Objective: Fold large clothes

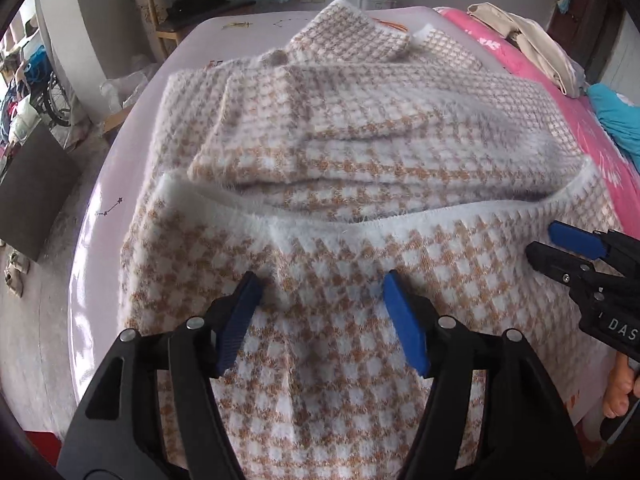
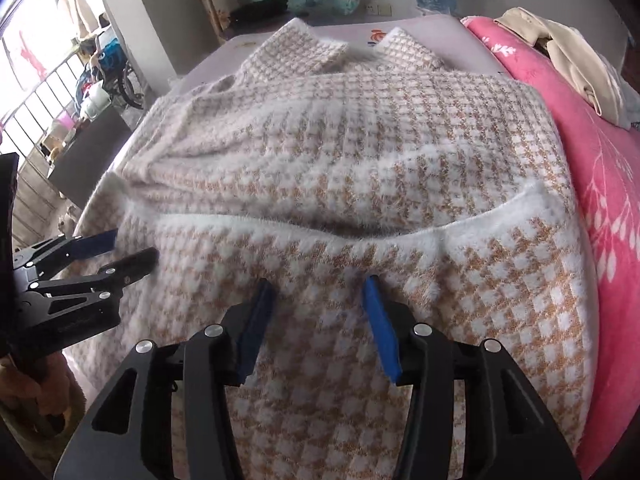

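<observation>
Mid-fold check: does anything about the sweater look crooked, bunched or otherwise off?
Slightly. The sweater's folded-up white hem runs wavy rather than straight, dipping mid-width and lifting at its right corner. The fabric beneath it is rumpled. No damage shows.

Checked sweater and pink blanket on bed

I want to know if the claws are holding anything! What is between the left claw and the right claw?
Only the checked sweater shows between left gripper and right gripper, in both wrist views.
</observation>
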`<state>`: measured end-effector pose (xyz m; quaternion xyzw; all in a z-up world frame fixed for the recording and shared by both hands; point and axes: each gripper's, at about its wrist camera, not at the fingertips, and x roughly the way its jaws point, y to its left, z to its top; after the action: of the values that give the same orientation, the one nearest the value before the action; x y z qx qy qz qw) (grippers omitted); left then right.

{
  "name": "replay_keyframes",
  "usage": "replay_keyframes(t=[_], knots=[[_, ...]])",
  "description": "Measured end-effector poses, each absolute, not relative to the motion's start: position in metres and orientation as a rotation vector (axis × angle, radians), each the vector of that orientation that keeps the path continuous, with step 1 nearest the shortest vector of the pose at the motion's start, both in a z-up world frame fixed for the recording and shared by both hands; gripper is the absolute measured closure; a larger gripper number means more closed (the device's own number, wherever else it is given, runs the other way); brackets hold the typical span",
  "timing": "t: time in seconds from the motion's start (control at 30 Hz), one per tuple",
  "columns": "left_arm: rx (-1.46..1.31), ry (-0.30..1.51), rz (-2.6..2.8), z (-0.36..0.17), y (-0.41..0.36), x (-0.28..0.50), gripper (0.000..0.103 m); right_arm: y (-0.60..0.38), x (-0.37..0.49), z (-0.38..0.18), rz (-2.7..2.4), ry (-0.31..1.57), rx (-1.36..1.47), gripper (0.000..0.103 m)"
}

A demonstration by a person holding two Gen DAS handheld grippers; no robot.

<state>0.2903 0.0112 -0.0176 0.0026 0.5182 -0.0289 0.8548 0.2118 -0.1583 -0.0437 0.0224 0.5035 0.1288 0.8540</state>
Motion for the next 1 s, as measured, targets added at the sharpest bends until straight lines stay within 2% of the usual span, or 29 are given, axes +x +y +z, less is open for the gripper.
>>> replay_keyframes(t=[0.1, 0.23, 0.4, 0.5, 0.57, 0.63, 0.8, 0.83, 0.93, 1.0], knots=[[0.008, 1.101, -0.033, -0.019, 0.013, 0.289, 0.031, -0.156, 0.205, -0.023, 0.303, 0.981, 0.04, 0.051], [-0.002, 1.108, -0.018, -0.022, 0.015, 0.293, 0.028, -0.149, 0.217, -0.053, 0.283, 1.056, 0.016, 0.041], [-0.002, 1.115, -0.009, -0.024, 0.016, 0.297, 0.02, -0.161, 0.213, -0.03, 0.258, 1.034, 0.06, 0.04], [-0.005, 1.115, -0.013, -0.024, 0.018, 0.298, 0.019, -0.176, 0.207, -0.029, 0.155, 1.027, 0.057, 0.035], [-0.005, 1.115, -0.017, -0.025, 0.018, 0.299, 0.018, -0.186, 0.21, -0.047, 0.096, 1.085, 0.07, 0.026], [-0.005, 1.114, -0.021, -0.025, 0.019, 0.299, 0.018, -0.196, 0.211, -0.054, 0.104, 1.088, 0.148, 0.025], [-0.009, 1.114, -0.026, -0.026, 0.02, 0.299, 0.016, -0.195, 0.206, -0.033, 0.113, 1.057, 0.137, 0.024], [-0.01, 1.113, -0.026, -0.026, 0.02, 0.299, 0.016, -0.195, 0.205, -0.034, 0.098, 1.058, 0.124, 0.02], [-0.01, 1.11, -0.031, -0.027, 0.02, 0.299, 0.015, -0.202, 0.212, -0.062, 0.052, 1.128, 0.132, 0.016], [-0.008, 1.109, -0.033, -0.027, 0.021, 0.299, 0.014, -0.204, 0.213, -0.061, 0.059, 1.11, 0.143, 0.015]])
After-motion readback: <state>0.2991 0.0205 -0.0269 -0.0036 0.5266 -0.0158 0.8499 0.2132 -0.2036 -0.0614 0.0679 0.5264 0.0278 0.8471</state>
